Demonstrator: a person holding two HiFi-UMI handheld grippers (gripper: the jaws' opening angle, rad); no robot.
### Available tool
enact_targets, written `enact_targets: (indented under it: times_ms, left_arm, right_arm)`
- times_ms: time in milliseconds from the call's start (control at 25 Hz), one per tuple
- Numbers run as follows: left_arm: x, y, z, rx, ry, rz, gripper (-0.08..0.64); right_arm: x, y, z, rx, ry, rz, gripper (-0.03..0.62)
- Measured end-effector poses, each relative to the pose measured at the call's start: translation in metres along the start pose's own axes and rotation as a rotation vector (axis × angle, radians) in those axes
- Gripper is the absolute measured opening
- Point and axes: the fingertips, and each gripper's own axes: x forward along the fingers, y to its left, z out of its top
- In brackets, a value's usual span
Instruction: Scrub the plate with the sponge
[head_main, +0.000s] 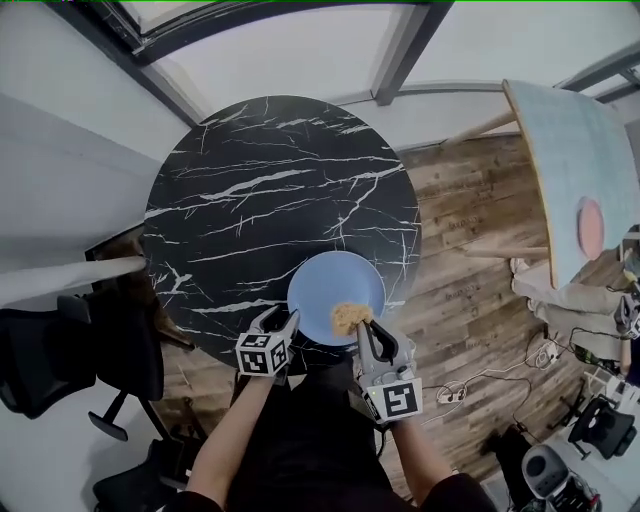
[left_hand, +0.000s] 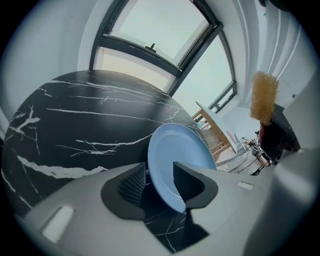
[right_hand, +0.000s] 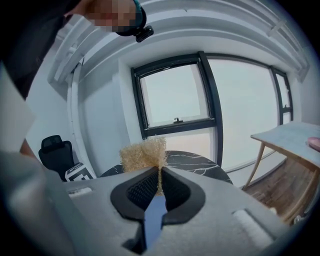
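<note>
**Left jaws gaping around the plate rim, right jaws clamping the sponge**

The light blue plate (head_main: 335, 290) is lying on the black marble counter (head_main: 250, 190), close to the edge nearest the person. The left gripper (head_main: 284, 322) is reaching in at the plate's near-left rim. In the left gripper view its jaws are standing wide apart, with the plate (left_hand: 172, 150) rim sitting in the gap between them; the left pad is standing clear of the rim, so nothing is being gripped. The right gripper (head_main: 367, 334) is coming in from the near-right side, and the tan, fibrous sponge (head_main: 349, 317) at its tip is hanging over the plate's near part; whether it is touching the surface is not showing. In the right gripper view the jaws are pinching almost together on the sponge (right_hand: 143, 154), whose frizzy top is sticking out above them, with a sliver of blue plate (right_hand: 153, 220) showing below. The person's forearms are extending from the bottom of the head view over a wooden floor (head_main: 480, 230).
</note>
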Motion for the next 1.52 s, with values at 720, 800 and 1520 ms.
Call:
enact_targets:
  times_ms: [720, 800, 1520]
  left_arm:
    - [0.044, 0.019, -0.019, -0.111, 0.018, -0.003, 0.037]
    - [0.041, 0.022, -0.023, -0.117, 0.018, -0.001, 0.037]
    - [0.038, 0.024, -0.031, -0.02, 0.038, -0.04, 0.044]
  right_arm:
    - [0.084, 0.023, -0.111, -0.145, 0.301, 0.137, 0.02]
    - [0.094, 0.031, -0.128, -0.181, 0.356, 0.171, 0.02]
    - [0.133, 0.086, -0.214, -0.368, 0.649, 0.378, 0.02]
